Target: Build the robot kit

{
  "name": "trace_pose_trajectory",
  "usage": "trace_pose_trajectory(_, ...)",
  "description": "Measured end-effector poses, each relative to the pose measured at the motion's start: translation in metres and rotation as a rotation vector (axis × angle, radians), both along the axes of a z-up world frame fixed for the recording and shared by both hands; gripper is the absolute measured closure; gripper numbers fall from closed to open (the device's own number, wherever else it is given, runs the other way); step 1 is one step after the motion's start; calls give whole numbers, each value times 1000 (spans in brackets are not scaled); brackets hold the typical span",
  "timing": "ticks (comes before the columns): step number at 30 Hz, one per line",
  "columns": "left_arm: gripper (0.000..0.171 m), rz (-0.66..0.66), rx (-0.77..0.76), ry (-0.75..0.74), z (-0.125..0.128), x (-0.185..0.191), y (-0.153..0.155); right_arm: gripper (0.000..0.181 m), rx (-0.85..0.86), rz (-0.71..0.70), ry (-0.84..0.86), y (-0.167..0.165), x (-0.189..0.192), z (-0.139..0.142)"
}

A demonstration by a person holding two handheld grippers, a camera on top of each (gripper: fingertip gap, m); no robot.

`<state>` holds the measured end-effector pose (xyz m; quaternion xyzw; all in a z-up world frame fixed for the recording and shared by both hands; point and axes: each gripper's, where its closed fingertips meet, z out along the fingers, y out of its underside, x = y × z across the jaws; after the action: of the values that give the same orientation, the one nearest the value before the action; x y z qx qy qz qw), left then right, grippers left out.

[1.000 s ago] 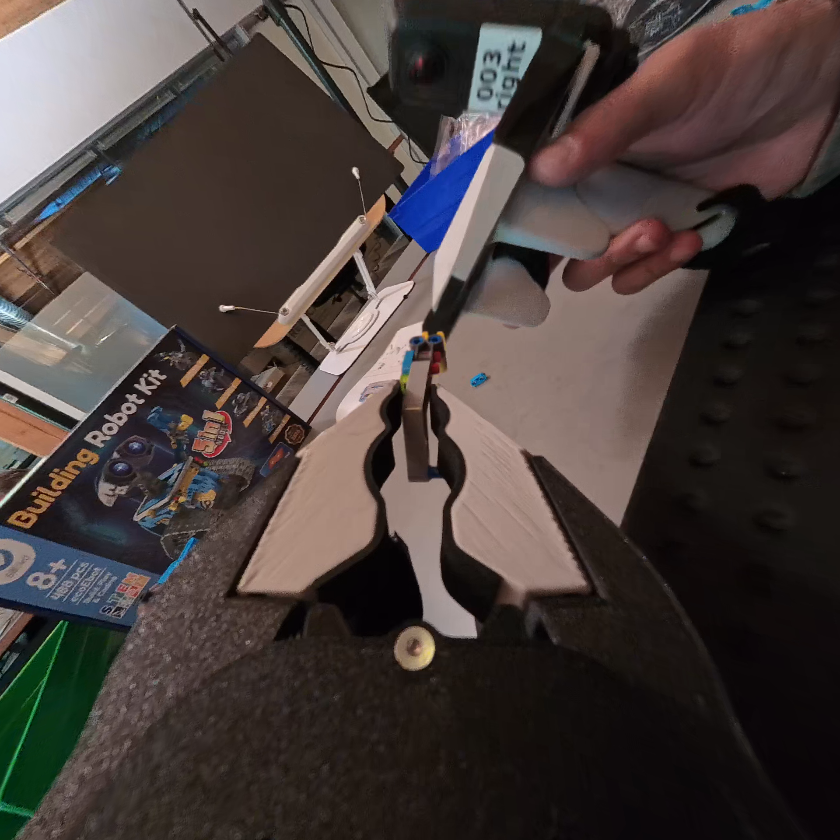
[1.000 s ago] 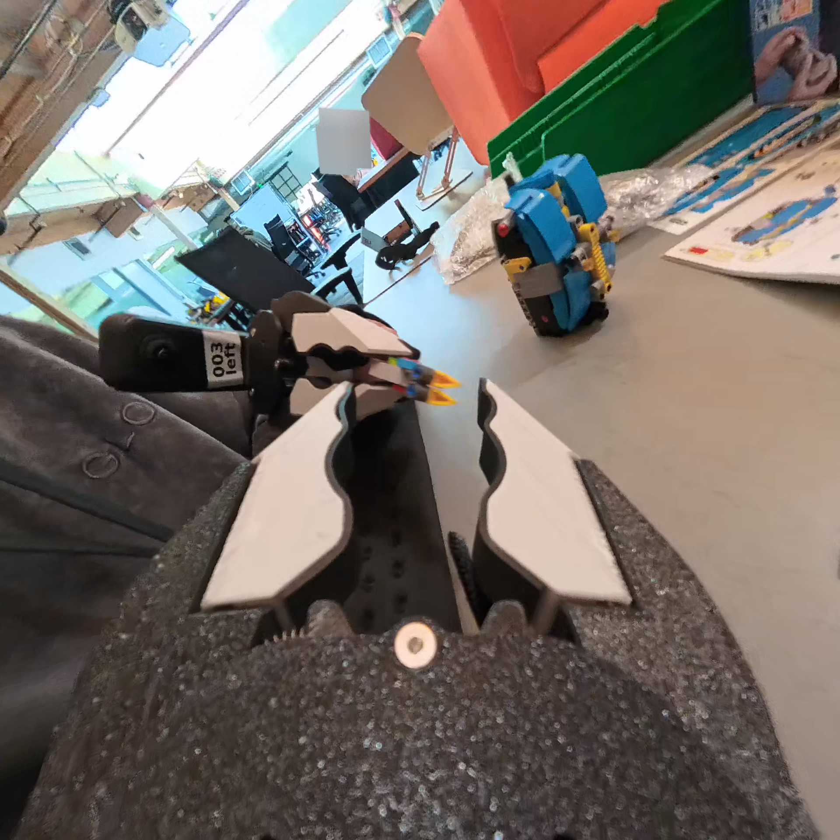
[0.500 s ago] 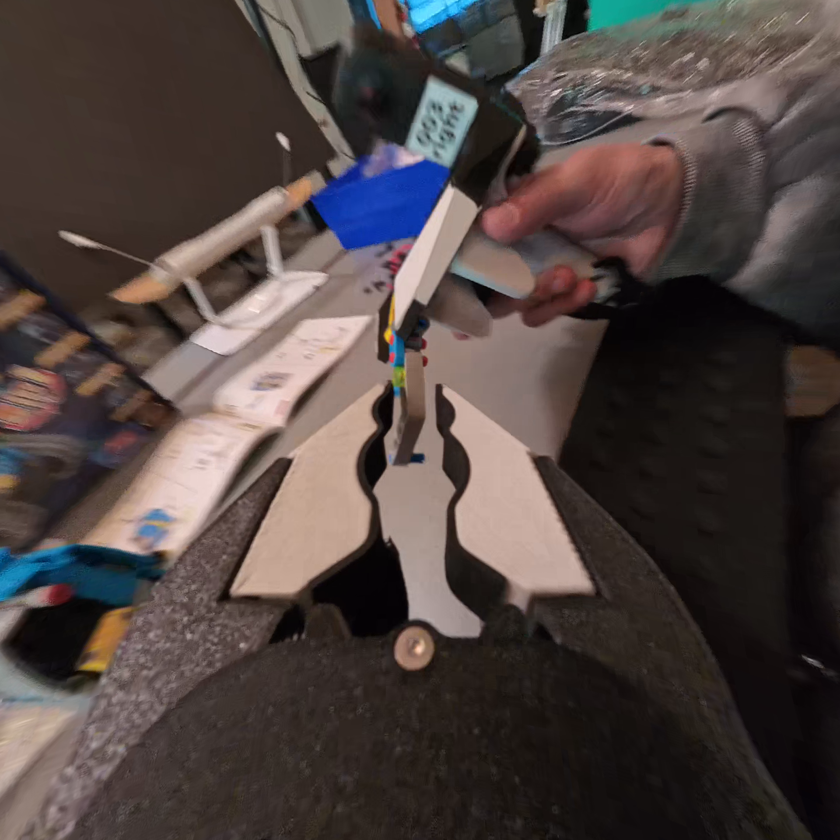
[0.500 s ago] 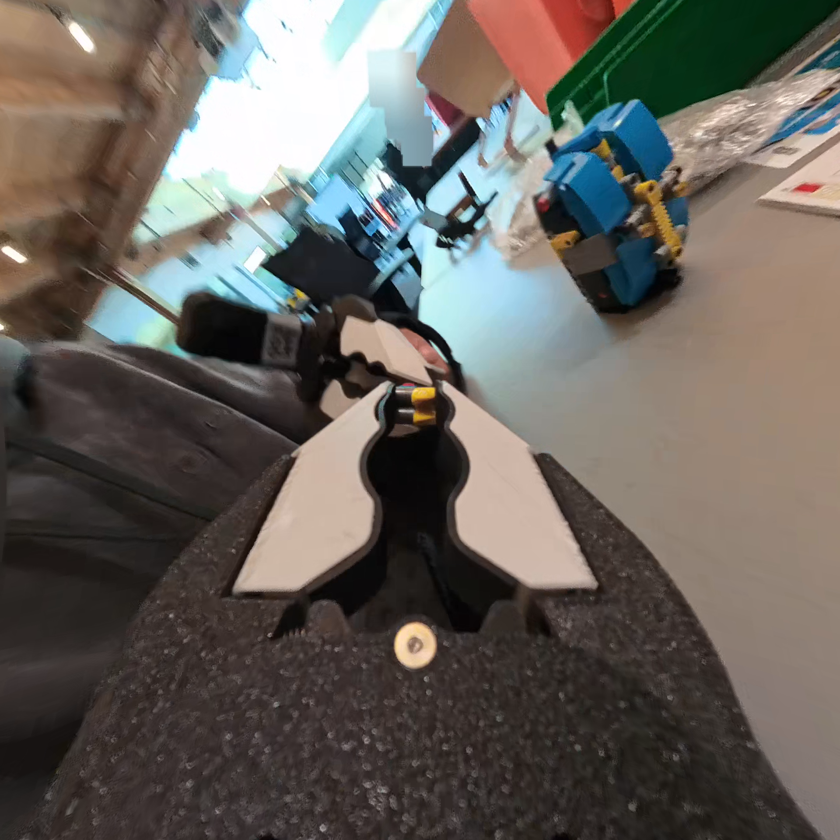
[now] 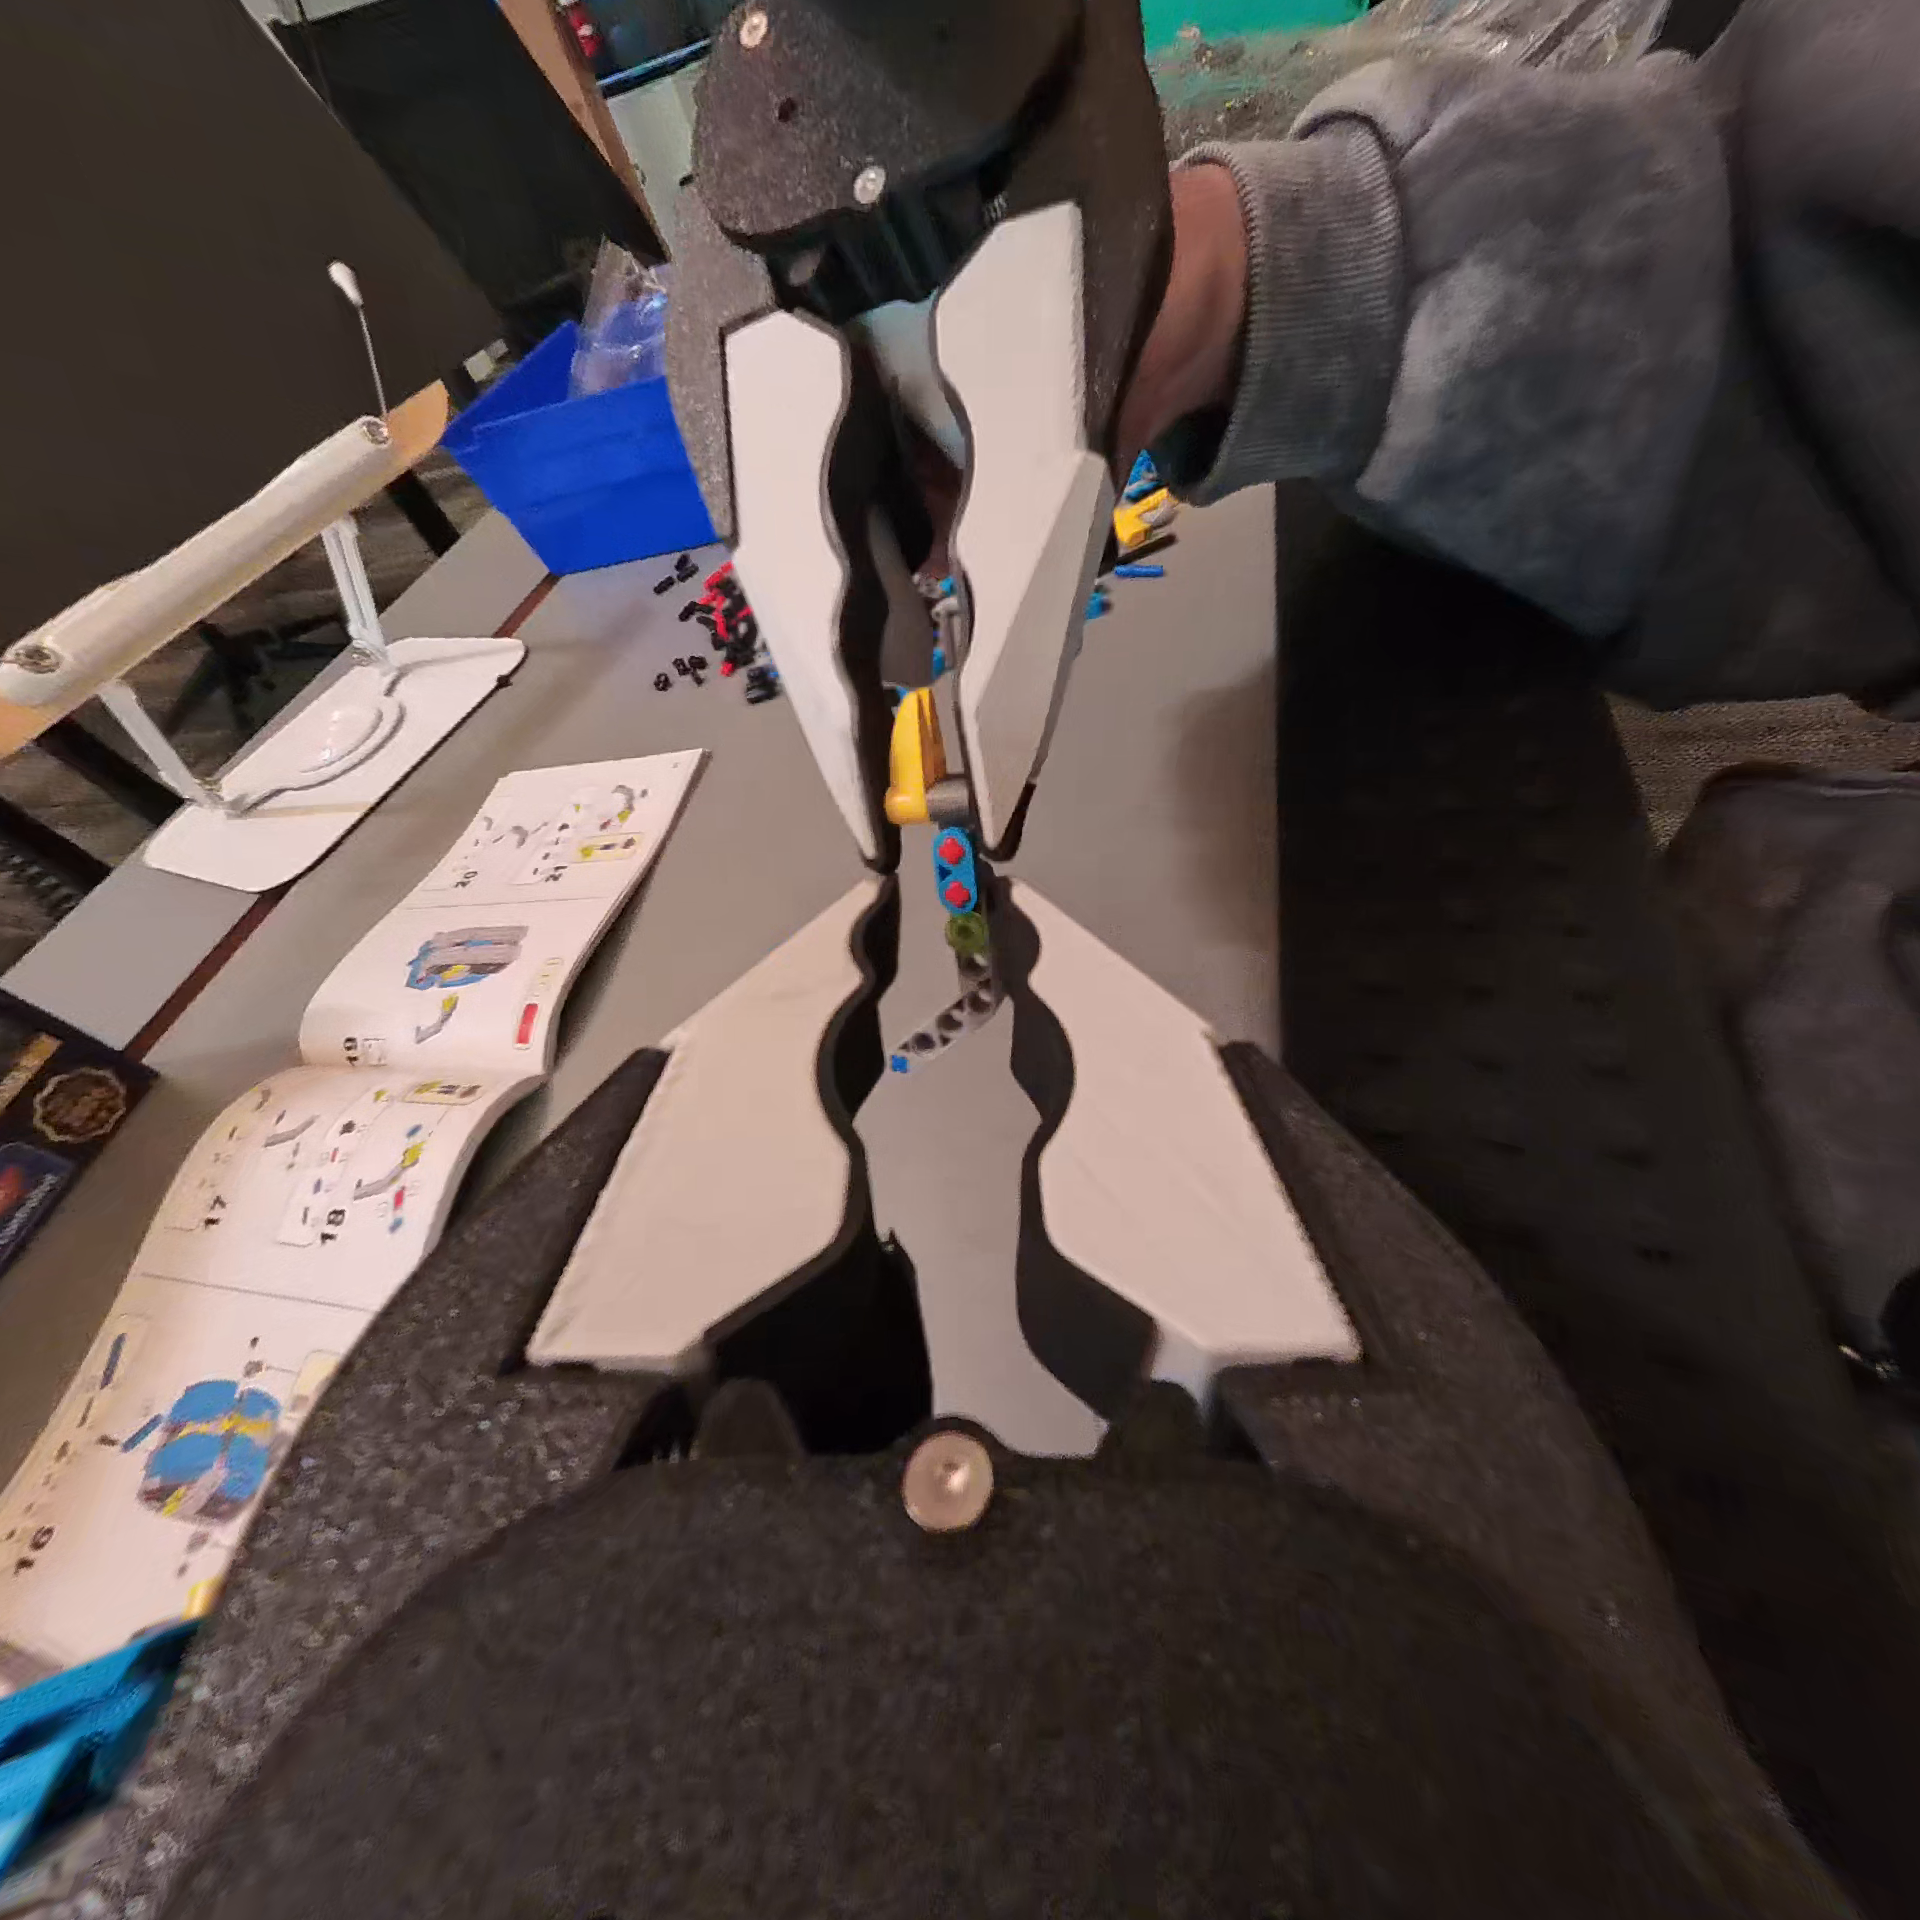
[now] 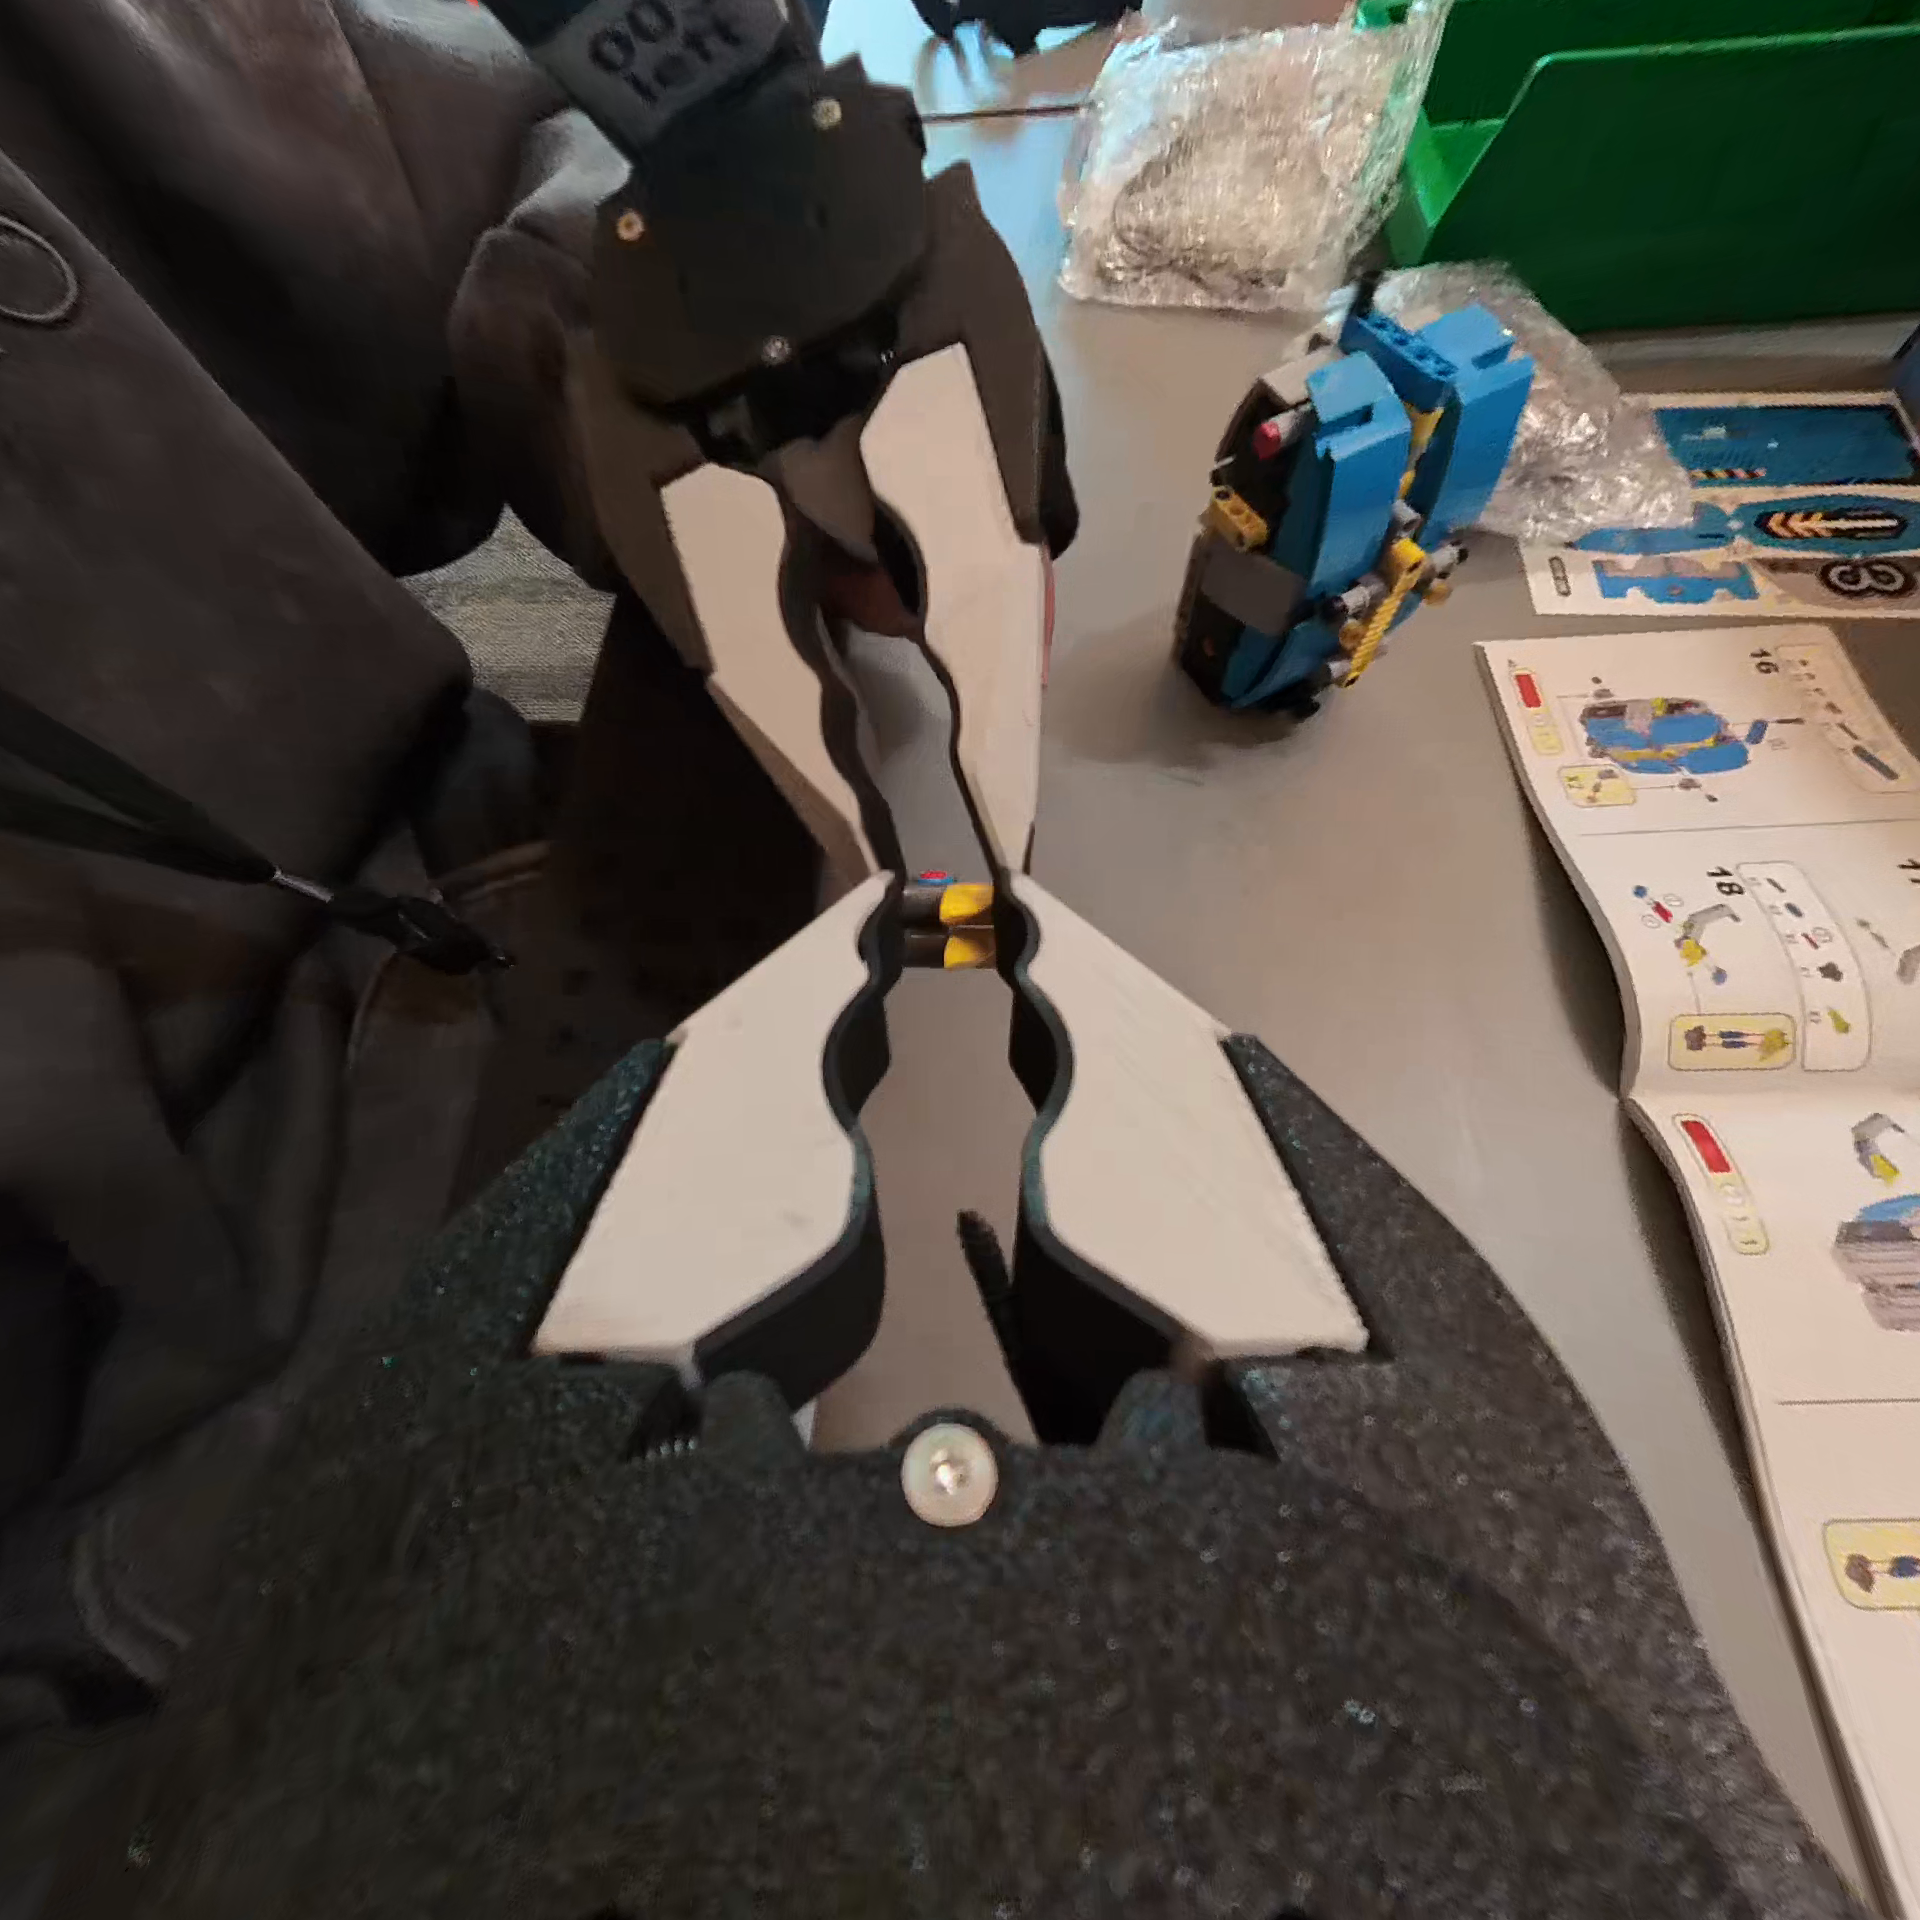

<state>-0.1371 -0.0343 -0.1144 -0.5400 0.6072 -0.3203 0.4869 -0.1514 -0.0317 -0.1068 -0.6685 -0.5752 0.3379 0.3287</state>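
Note:
A small brick assembly (image 5: pixel 958 883) is held between both grippers above the grey table (image 5: pixel 1122 831). It has a bent grey beam (image 5: pixel 968 1003), a green piece, a blue piece with red pins and a yellow end (image 5: pixel 914 753). My left gripper (image 5: pixel 948 904) is shut on the grey beam end. My right gripper (image 5: pixel 938 836) comes from above, tip to tip with it, and is shut on the yellow end. In the right wrist view, the yellow parts (image 6: pixel 961 923) sit between the right gripper's (image 6: pixel 948 914) tips, with the left gripper (image 6: pixel 948 868) just beyond.
A blue brick model (image 6: pixel 1351 520) stands on the table (image 6: pixel 1299 935) beside an open instruction booklet (image 6: pixel 1714 935), which also shows in the left wrist view (image 5: pixel 416 1039). Loose small parts (image 5: pixel 727 623), a blue bin (image 5: pixel 582 457) and a white stand (image 5: pixel 312 707) lie beyond. Green bins (image 6: pixel 1662 177) and plastic bags (image 6: pixel 1226 156) are behind. Only a small space, under 4 cm, lies between the two pairs of fingers.
My right gripper was open a second ago and has shut on the yellow end. Both grippers have swung round so that they face tip to tip.

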Motion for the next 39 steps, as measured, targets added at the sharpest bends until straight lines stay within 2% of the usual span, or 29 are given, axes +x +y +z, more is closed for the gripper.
trace_pose_trajectory(1,162,-13,-12,1,-1,2,2,165,-7,-5,5,4,2,-1)
trace_pose_trajectory(6,165,-21,-93,-28,-4,10,18,164,-75,-42,149,22,14,3)
trace_pose_trajectory(7,165,-19,-102,-33,-5,11,20,162,-76,-82,197,33,23,8)
trace_pose_trajectory(8,165,-26,-113,-43,-5,12,21,149,-89,-141,232,47,35,11)
trace_pose_trajectory(9,165,-44,-122,-58,-6,12,18,150,-106,-225,215,62,50,6)
trace_pose_trajectory(11,165,-51,-120,-101,-9,10,16,152,-77,-346,23,81,81,-34)
trace_pose_trajectory(13,165,-61,-132,-120,-17,7,12,153,-112,-374,-155,79,95,-77)
trace_pose_trajectory(15,165,-79,-158,-140,-18,2,8,153,-137,-381,-245,76,94,-104)
trace_pose_trajectory(17,165,-72,-149,-162,-15,-1,11,154,-116,-374,-312,76,94,-117)
trace_pose_trajectory(19,165,-62,-128,-139,-23,-2,13,162,-112,-355,-295,76,90,-118)
trace_pose_trajectory(22,165,-76,-94,-91,-35,2,12,162,-142,-336,-235,73,83,-113)
trace_pose_trajectory(26,165,-87,-68,-89,-35,2,9,161,-150,-292,-221,66,72,-113)
trace_pose_trajectory(29,165,-92,-71,-96,-34,1,9,163,-75,-326,-240,76,80,-110)
trace_pose_trajectory(39,165,-77,-58,-100,-33,1,12,166,-53,-358,-312,78,78,-119)
